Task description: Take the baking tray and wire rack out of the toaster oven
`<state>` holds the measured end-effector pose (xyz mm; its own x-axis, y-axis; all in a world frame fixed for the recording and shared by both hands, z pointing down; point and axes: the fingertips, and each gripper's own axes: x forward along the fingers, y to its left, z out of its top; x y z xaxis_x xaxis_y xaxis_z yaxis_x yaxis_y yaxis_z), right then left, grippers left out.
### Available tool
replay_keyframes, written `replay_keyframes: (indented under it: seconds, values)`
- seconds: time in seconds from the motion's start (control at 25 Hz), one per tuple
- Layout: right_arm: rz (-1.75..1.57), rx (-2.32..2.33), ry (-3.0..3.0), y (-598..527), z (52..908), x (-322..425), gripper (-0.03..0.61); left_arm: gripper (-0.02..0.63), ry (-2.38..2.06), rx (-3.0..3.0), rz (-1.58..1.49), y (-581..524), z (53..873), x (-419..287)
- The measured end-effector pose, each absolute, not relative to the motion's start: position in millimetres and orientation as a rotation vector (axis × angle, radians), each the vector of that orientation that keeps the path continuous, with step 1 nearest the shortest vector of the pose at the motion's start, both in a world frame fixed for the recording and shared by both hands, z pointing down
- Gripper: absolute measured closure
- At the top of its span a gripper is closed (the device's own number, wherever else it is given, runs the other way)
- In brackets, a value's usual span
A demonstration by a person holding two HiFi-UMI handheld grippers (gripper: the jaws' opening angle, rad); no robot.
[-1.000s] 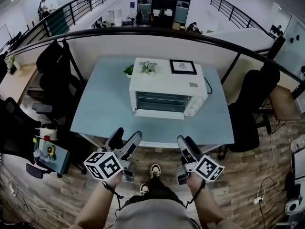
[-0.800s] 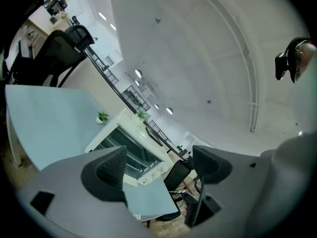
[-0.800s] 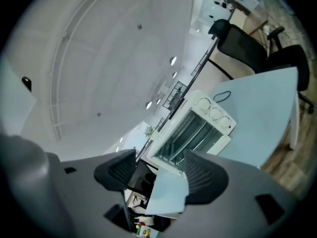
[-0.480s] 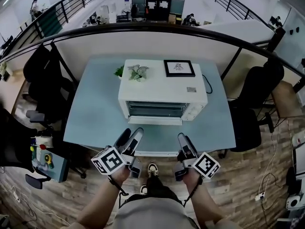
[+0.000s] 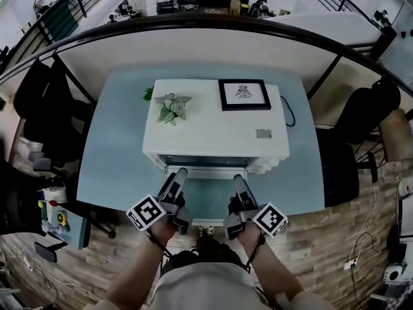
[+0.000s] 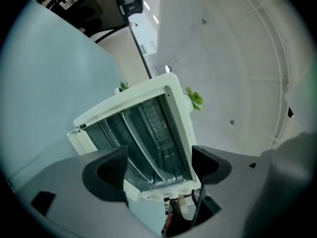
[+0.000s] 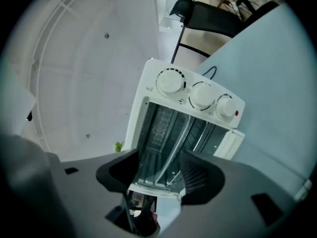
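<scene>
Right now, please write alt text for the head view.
A white toaster oven stands on a blue table, a plant and framed picture on top. The left gripper and right gripper point at its front; the right tongs, empty, have just been closing.

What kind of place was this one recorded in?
Probably an open-plan office, seemingly on a raised level: black swivel office chairs stand either side of the pale blue rectangular table, and a curved black metal railing runs behind it, overlooking more floor space.

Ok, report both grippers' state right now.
Left gripper: open, nothing between its jaws.
Right gripper: open, its jaws have just been closing a little, nothing between them.
</scene>
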<state>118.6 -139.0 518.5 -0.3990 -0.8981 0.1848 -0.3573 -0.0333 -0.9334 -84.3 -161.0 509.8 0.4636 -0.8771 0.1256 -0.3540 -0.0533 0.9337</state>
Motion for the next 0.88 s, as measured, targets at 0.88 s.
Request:
replay_keyframes:
  seconds: [0.88]
  values:
    - [-1.484, -1.168, 1.545, -242.4, 597.3, 117.9, 0.398, 0.388, -0.992, 1.477, -0.83, -260.3, 582.9, -75.5]
